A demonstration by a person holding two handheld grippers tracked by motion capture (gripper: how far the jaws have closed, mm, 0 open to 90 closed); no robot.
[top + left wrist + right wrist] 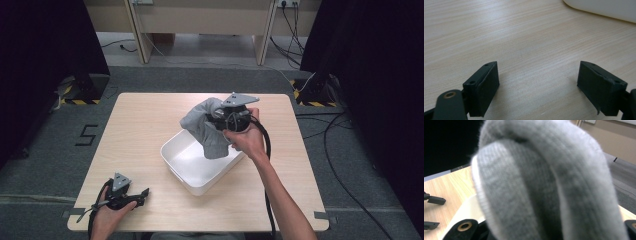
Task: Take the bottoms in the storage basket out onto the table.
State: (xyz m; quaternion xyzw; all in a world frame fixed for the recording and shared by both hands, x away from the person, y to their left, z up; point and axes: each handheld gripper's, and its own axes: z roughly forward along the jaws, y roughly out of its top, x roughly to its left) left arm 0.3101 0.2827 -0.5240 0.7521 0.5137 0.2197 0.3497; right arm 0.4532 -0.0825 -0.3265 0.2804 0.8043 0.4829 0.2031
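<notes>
The right tool (216, 116) clenched a grey cloth (205, 131) above the white bin (175, 161), seemingly lifting it out, while the left tool (142, 194) rested released on the near-left surface (140, 125).

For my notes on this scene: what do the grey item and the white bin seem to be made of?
Grey cloth: a soft knitted fabric, perhaps wool or cotton; fine ribs and fuzz show in the right gripper view. White bin: probably plastic, smooth and slightly glossy, with rounded moulded corners.

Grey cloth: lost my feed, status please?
Right tongs shut on grey cloth, held above white bin. Left tongs open, empty, over table. Nothing in the way.
</notes>
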